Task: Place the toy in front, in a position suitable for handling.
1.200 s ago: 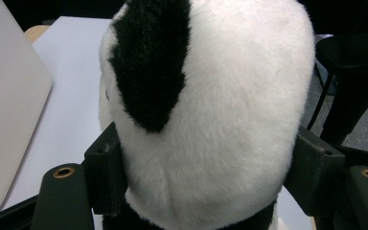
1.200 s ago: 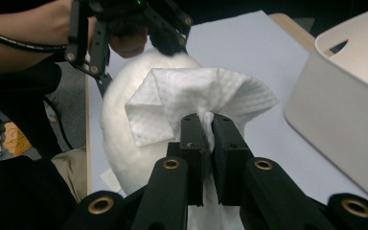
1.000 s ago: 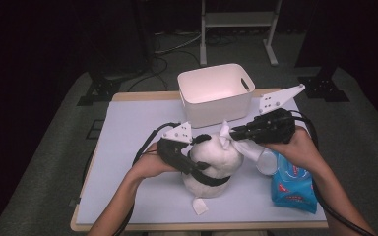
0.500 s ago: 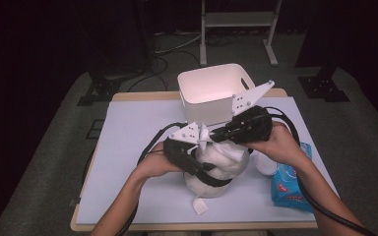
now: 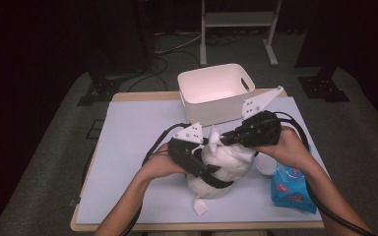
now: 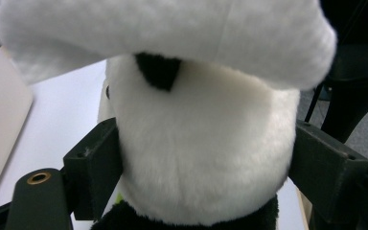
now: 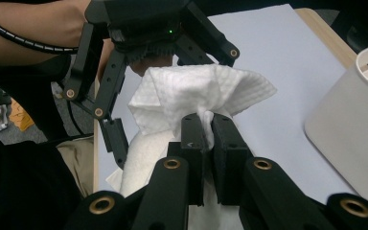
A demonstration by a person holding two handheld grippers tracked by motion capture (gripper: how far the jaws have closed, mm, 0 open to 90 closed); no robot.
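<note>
wiping the plush toy (image 5: 221,167) is the step in hand, by the look of it. the toy sits on the table (image 5: 133,147) in front of the bin (image 5: 215,93). the left gripper (image 5: 197,162) holds its body, and its jaws have just been opening, though the pads look to be against the fur on both sides. the right gripper (image 7: 203,132) is clamped tight on a wipe (image 7: 196,93) at the toy's top. next comes rubbing the wipe over the fur while the left keeps the toy steady. a wipes pack (image 5: 291,189) lies nearby.
</note>
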